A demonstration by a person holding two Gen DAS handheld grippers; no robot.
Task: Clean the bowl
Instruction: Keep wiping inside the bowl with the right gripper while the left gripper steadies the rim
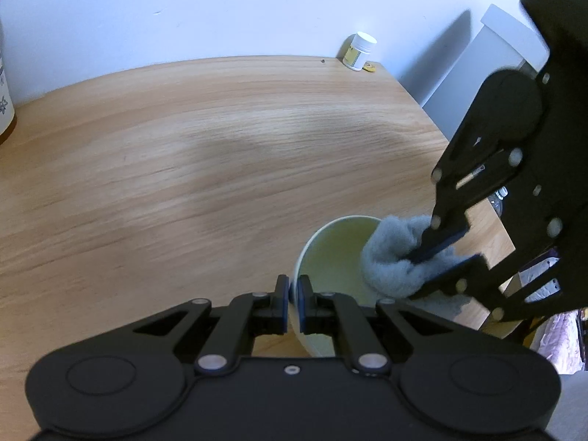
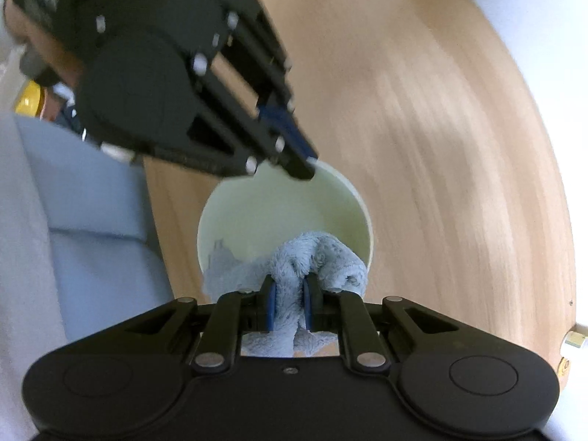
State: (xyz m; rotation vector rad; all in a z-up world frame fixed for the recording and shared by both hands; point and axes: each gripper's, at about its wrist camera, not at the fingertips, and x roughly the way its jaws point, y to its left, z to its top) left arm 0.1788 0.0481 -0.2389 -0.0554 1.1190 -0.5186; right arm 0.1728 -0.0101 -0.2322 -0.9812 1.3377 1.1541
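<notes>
Pale yellow-green bowl (image 1: 332,253) standing on a light wooden table (image 1: 205,169), close to the table's near edge. Left gripper (image 1: 293,296) clamped on the bowl's rim, one blue pad inside the wall and one outside, pressed tight against it; seen from the other camera as a black frame reaching down to the far side of the rim (image 2: 307,163). Right gripper (image 2: 289,307) pointing down over the bowl, pinched on a bunched blue-grey fluffy cloth (image 2: 316,261), the fabric squeezed between the two blue pads and spilling out above and below them. Cloth lying over the rim on the right gripper's side, part of it inside the bowl against the wall, part hanging outside. Small white pill bottle (image 1: 360,51) at the far corner of the table by the white wall, well apart from the bowl. Blue seat cushion (image 2: 99,242) beside the table edge.
</notes>
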